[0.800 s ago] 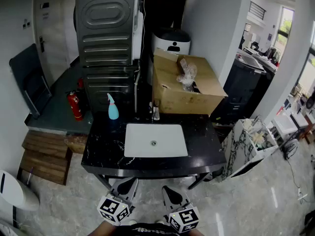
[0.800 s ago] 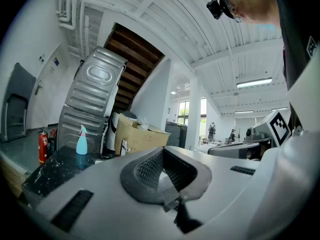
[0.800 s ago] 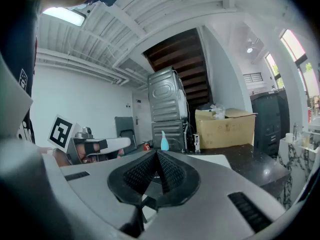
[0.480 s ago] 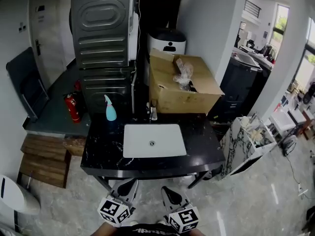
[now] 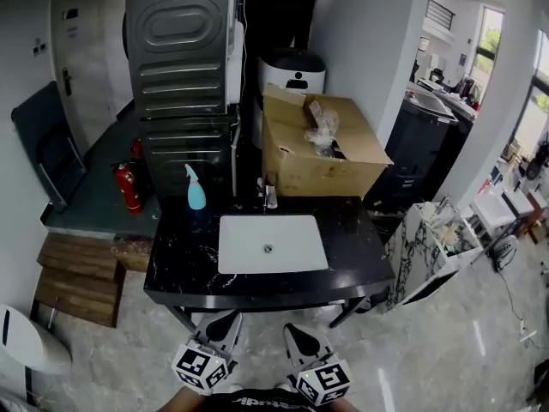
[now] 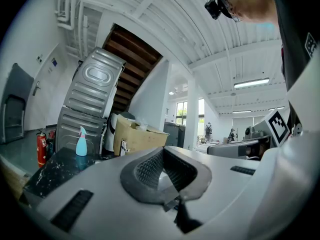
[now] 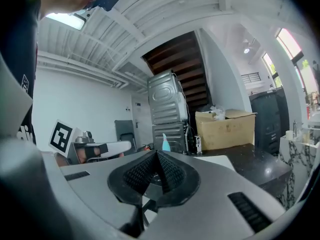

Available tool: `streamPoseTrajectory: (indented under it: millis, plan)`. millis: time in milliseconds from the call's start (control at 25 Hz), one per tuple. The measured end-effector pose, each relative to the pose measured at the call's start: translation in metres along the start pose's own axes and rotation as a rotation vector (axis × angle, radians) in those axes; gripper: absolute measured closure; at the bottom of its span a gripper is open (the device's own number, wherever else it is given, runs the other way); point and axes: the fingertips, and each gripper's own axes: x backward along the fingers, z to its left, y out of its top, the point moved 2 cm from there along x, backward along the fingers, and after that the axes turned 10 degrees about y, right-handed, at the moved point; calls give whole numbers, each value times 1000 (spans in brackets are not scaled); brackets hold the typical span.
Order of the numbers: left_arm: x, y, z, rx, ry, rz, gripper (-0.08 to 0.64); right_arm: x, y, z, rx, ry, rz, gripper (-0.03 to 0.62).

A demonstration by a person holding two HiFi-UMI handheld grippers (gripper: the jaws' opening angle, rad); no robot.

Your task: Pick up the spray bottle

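The spray bottle (image 5: 196, 189) is light blue with a white trigger head. It stands upright at the back left of the black marble counter (image 5: 180, 269), left of the sink. It also shows far off in the left gripper view (image 6: 81, 143) and in the right gripper view (image 7: 165, 142). My left gripper (image 5: 225, 323) and right gripper (image 5: 298, 335) hang side by side below the counter's front edge, well short of the bottle. In each gripper's own view, the left gripper (image 6: 162, 152) and the right gripper (image 7: 156, 156), the jaws are shut with nothing between them.
A white sink (image 5: 271, 243) is set in the counter's middle, with a faucet (image 5: 269, 196) behind it. A cardboard box (image 5: 319, 148) stands at the back right. Stacked grey machines (image 5: 182, 75) rise behind the bottle. A red fire extinguisher (image 5: 127, 185) and wooden steps (image 5: 81, 281) are to the left.
The head view has shifted slightly. The grippers and the bottle have kept their places.
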Motion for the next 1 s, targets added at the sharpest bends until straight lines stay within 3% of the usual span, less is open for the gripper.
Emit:
streamPoseTrajectory:
  millis: [1000]
  plan:
    - [54,-7,78,63,11,-6,545,-53,-20,73,3,-14,65,555]
